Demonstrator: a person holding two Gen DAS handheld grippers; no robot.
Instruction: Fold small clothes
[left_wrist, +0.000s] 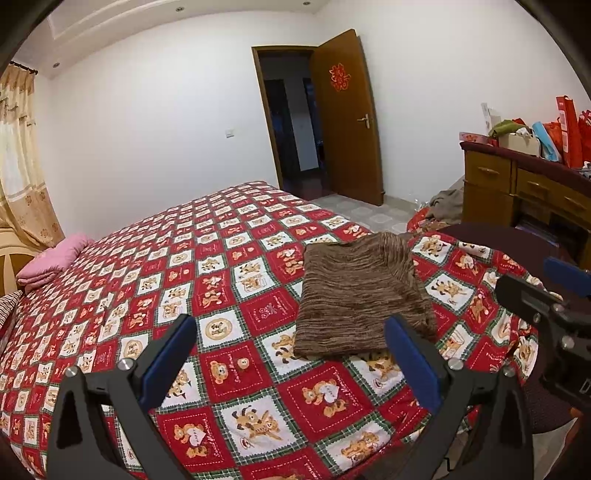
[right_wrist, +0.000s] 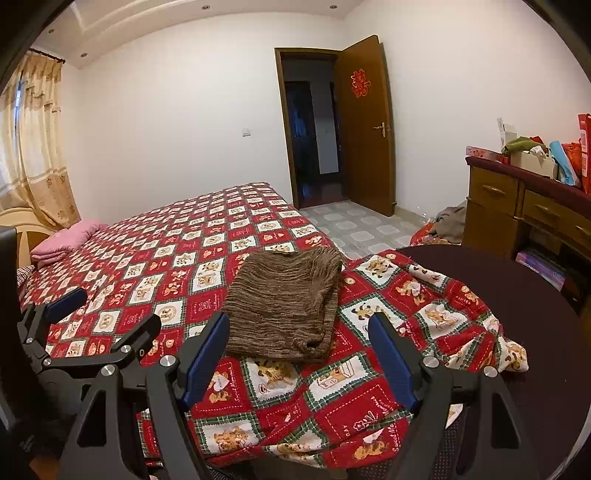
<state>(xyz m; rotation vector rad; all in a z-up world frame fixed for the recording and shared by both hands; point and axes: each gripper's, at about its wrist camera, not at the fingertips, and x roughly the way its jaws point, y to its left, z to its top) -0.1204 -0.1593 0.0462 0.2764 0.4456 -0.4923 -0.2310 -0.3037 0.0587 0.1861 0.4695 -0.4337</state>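
A brown striped knit garment (left_wrist: 360, 295) lies folded into a rough rectangle on the red patterned bedspread (left_wrist: 177, 266). It also shows in the right wrist view (right_wrist: 284, 302). My left gripper (left_wrist: 288, 328) is open and empty, above the bed just short of the garment's near edge. My right gripper (right_wrist: 299, 328) is open and empty, just short of the garment's near edge. The right gripper shows at the right edge of the left wrist view (left_wrist: 543, 284), and the left gripper shows at the left of the right wrist view (right_wrist: 110, 310).
A pink folded blanket (left_wrist: 55, 260) lies at the bed's far left. A wooden dresser (left_wrist: 517, 188) with bags on top stands at the right. A dark round table (right_wrist: 517, 295) sits under the bedspread's corner. The door (left_wrist: 347, 118) stands open.
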